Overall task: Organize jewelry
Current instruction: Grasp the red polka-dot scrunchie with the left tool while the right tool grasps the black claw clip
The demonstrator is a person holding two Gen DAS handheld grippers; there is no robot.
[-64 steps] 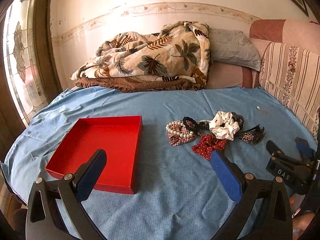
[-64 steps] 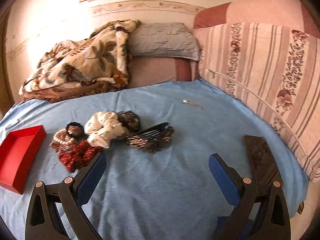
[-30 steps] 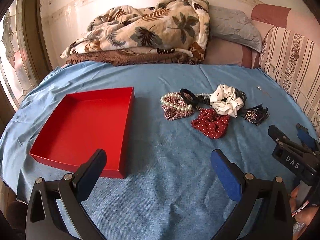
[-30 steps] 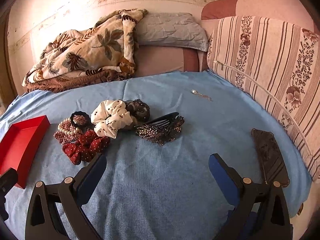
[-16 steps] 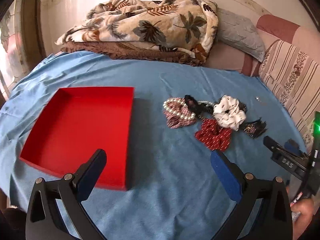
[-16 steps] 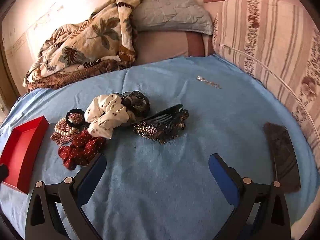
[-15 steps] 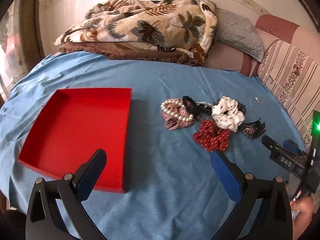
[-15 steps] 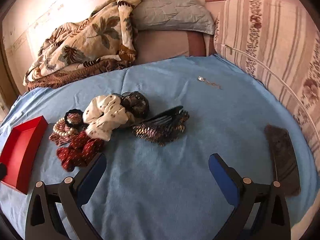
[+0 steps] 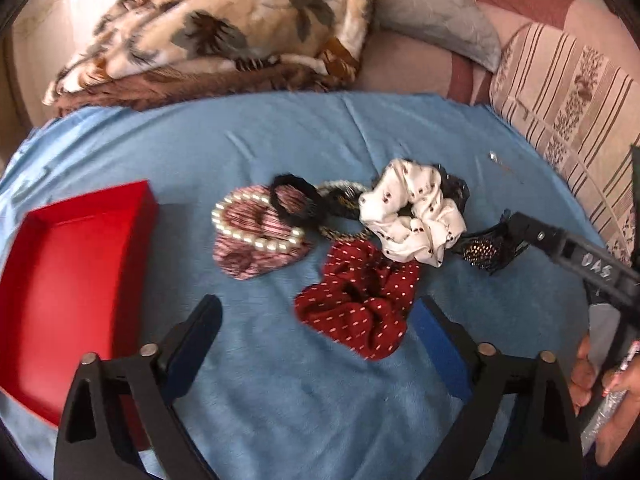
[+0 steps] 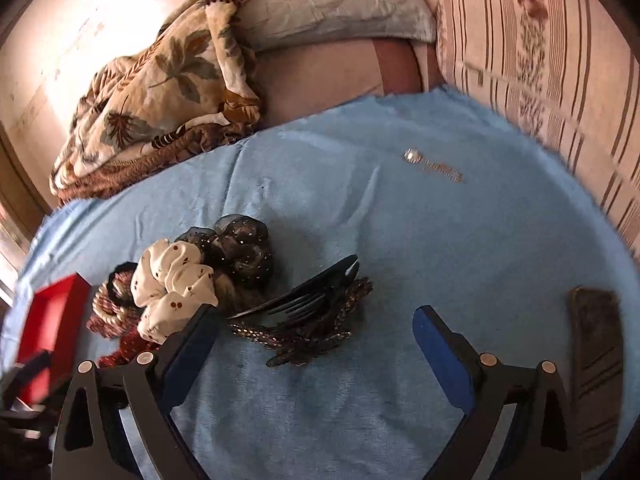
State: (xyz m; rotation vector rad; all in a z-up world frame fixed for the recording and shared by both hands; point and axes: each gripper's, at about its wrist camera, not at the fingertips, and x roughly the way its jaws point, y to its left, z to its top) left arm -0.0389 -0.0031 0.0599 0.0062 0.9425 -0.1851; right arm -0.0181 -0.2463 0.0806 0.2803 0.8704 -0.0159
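Observation:
A pile of hair accessories lies on the blue cloth (image 9: 280, 140): a red dotted scrunchie (image 9: 356, 300), a white scrunchie (image 9: 412, 212), a pearl bracelet (image 9: 256, 224) on a pink checked scrunchie, a black hair tie (image 9: 296, 200). A red open box (image 9: 68, 272) sits to the left. My left gripper (image 9: 316, 320) is open, just before the red scrunchie. My right gripper (image 10: 316, 332) is open, right over a black sequined hair clip (image 10: 304, 316); it also shows in the left wrist view (image 9: 484, 252). A dark sheer scrunchie (image 10: 240, 248) and a small chain (image 10: 432, 166) lie farther back.
A folded leaf-print blanket (image 9: 224, 36) and a grey pillow (image 10: 332, 4) lie at the back. A striped cushion (image 10: 540, 52) stands at the right. A dark flat patterned object (image 10: 596, 364) lies at the cloth's right edge.
Both grippers have moved forward toward the pile. The left now stands close to the red scrunchie, the right close over the black clip. Both stay open.

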